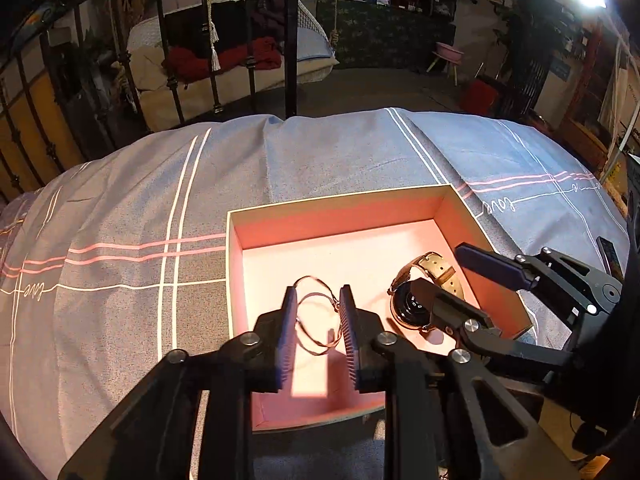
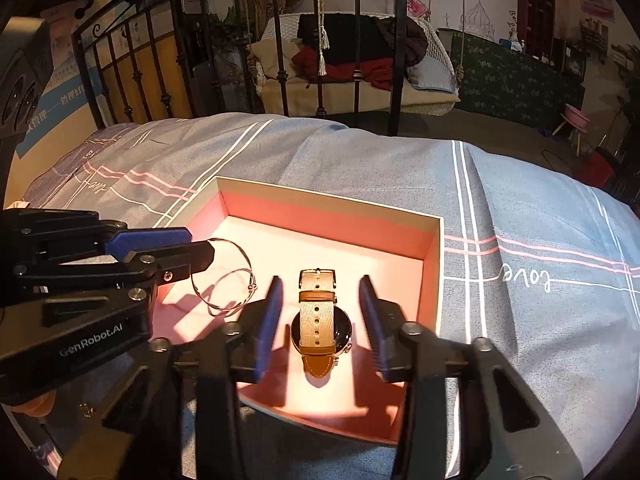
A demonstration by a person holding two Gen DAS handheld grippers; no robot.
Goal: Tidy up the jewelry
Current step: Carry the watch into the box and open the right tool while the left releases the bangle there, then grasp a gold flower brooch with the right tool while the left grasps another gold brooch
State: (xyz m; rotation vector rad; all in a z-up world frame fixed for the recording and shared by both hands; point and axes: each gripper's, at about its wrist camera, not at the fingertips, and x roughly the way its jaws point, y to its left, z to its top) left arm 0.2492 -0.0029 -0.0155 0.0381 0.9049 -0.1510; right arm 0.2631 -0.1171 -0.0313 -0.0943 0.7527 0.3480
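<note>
An open pink box point(image 1: 344, 218) point(image 2: 434, 248) lies on the bed. Inside it lie a thin rose-gold wire bangle point(image 1: 310, 304) point(image 2: 224, 272) and a watch with a tan strap point(image 1: 434, 270) point(image 2: 318, 312). My left gripper point(image 1: 320, 316) is open over the box, its fingers either side of the bangle; it looks loose on the box floor. My right gripper point(image 2: 322, 308) is open above the watch, fingers either side and apart from it. The right gripper also shows in the left wrist view point(image 1: 460, 276), and the left gripper in the right wrist view point(image 2: 176, 248).
The bed has a grey-blue cover point(image 1: 280, 168) with white and pink stripes. A black metal bedframe point(image 1: 292, 40) stands at the far edge. A small metal piece point(image 2: 86, 410) lies on the cover near the box's front left corner.
</note>
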